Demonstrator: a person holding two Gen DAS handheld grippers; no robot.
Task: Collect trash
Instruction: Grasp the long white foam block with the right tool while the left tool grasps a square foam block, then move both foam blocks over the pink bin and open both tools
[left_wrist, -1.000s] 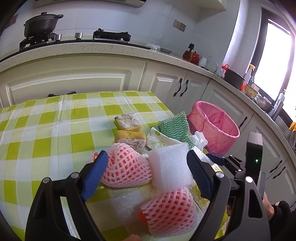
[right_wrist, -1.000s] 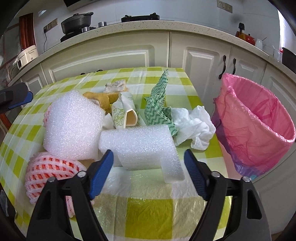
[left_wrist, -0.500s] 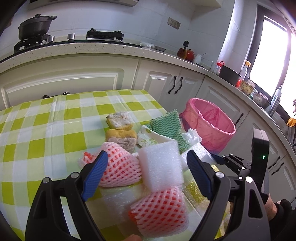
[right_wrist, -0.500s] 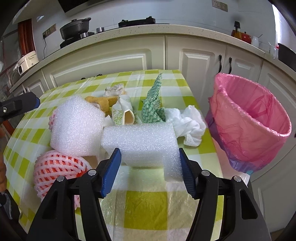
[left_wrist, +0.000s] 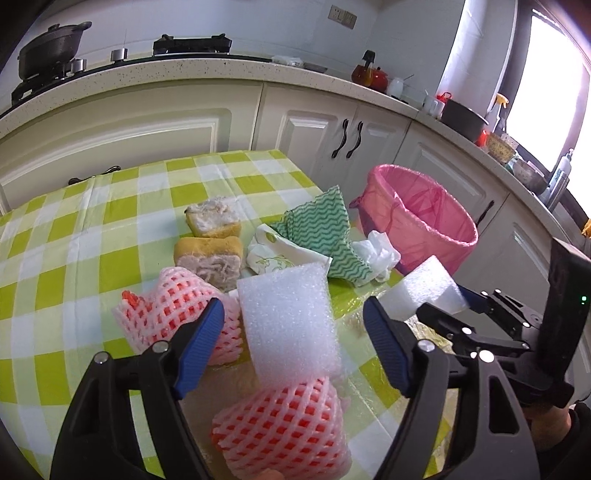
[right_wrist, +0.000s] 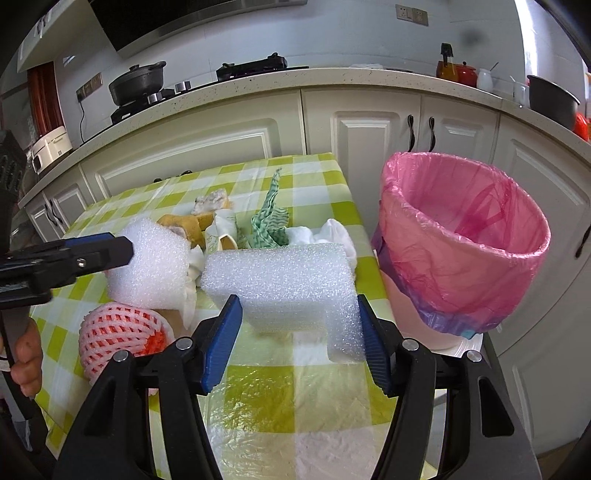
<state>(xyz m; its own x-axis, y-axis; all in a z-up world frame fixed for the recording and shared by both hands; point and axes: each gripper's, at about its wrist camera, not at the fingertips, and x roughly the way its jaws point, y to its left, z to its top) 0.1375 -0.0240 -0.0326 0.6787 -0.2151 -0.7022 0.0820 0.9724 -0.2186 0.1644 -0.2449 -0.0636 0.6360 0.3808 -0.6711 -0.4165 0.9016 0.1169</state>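
Note:
A white foam block (left_wrist: 291, 325) stands among the trash on the green checked table (left_wrist: 92, 240). My left gripper (left_wrist: 293, 314) straddles it, jaws closing, with gaps on both sides. My right gripper (right_wrist: 297, 306) is shut on an L-shaped white foam piece (right_wrist: 280, 280) and holds it just off the table, left of the pink-lined bin (right_wrist: 443, 288). In the left wrist view the same foam piece (left_wrist: 421, 288) sits at the right gripper (left_wrist: 443, 299), near the bin (left_wrist: 384, 206).
Two pink net sleeves (left_wrist: 173, 314) (left_wrist: 284, 428) flank the foam block. Behind lie two yellow sponges (left_wrist: 210, 254), a crushed paper cup (left_wrist: 273, 254), a green wavy cloth (left_wrist: 321, 229) and a white tissue (left_wrist: 376, 254). Kitchen cabinets and a counter stand beyond the table.
The right jaws closed onto the L-shaped foam piece and lifted it slightly. The left gripper moved forward over the foam block and its jaws narrowed.

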